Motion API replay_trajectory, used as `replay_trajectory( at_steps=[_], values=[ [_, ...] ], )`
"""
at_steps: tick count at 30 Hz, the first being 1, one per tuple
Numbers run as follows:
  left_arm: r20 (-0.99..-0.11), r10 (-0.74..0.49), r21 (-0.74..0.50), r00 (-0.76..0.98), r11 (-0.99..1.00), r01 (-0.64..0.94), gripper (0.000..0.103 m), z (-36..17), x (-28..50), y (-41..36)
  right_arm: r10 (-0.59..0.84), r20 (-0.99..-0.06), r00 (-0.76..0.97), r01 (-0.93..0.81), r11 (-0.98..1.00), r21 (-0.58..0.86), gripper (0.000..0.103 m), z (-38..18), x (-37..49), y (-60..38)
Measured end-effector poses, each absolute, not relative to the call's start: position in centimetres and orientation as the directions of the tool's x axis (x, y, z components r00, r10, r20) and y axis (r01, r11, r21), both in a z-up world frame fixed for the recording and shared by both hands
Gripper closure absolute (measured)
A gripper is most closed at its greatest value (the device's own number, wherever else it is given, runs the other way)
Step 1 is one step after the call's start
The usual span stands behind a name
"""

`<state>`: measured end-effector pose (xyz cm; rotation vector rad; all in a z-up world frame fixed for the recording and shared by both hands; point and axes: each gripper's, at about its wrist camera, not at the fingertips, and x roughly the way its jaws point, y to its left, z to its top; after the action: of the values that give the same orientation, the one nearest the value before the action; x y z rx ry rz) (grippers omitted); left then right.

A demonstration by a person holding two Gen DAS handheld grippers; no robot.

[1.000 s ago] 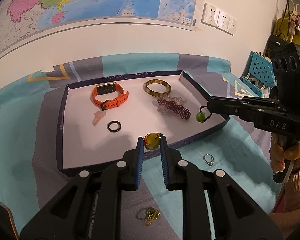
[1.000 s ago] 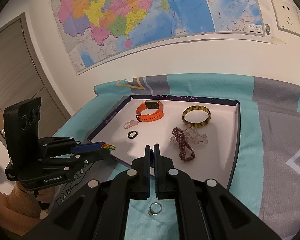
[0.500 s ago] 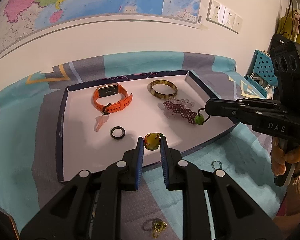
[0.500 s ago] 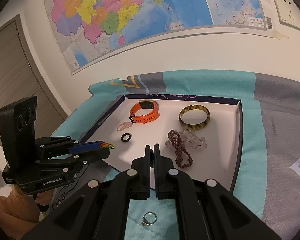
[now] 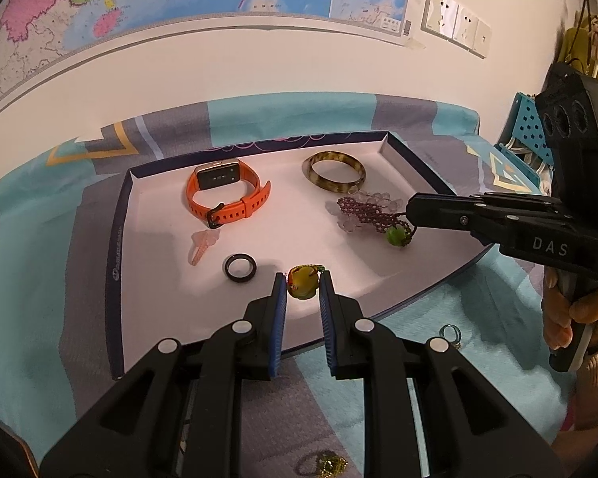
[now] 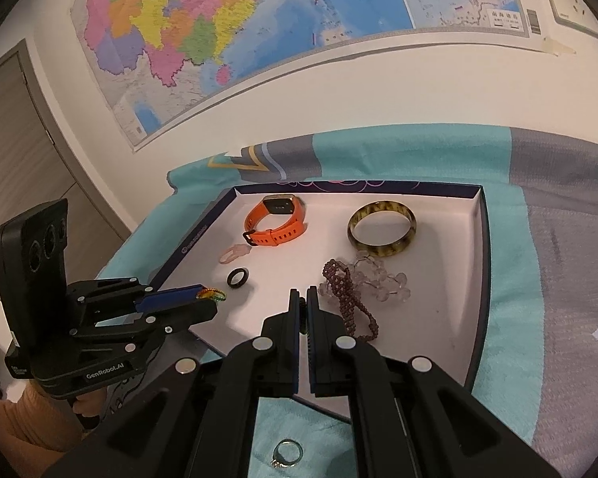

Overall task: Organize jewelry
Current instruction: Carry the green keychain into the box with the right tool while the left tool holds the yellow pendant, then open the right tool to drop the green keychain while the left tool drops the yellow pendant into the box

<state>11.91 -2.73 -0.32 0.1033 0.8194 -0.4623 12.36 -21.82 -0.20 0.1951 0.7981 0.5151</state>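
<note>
My left gripper (image 5: 303,277) is shut on a yellow-green pendant (image 5: 301,286) with a coloured cord, held over the front part of the white tray (image 5: 117,239). In the right wrist view the left gripper (image 6: 203,294) shows that cord (image 6: 214,294) at its tip. My right gripper (image 6: 303,298) is shut on the dark cord of a green bead pendant (image 5: 394,236). The bead hangs from its tip (image 5: 408,215) just above the dark red beaded bracelet (image 5: 364,211). The bead itself is hidden in the right wrist view.
In the tray lie an orange watch (image 5: 227,195), a tortoiseshell bangle (image 5: 334,170), a clear bead bracelet (image 6: 382,279), a black ring (image 5: 240,267) and a pink piece (image 5: 203,245). On the cloth in front lie a silver ring (image 6: 287,454) and a gold trinket (image 5: 327,464).
Both grippers moved forward over the tray. The green bead went from the tray's right rim to above the beaded bracelets. The yellow-green pendant now hangs inside the front rim.
</note>
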Motion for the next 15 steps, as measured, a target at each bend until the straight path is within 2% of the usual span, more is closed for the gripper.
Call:
replay_trajectory(
  at_steps=[15],
  values=[
    [-0.726,-0.35,-0.081,0.592,0.899,0.431,0.086,-0.53,12.2,-2.85,0.508,-0.637,0.579,-0.36,0.861,0.36,0.101,-0.58,12.71,-21.8]
  ],
)
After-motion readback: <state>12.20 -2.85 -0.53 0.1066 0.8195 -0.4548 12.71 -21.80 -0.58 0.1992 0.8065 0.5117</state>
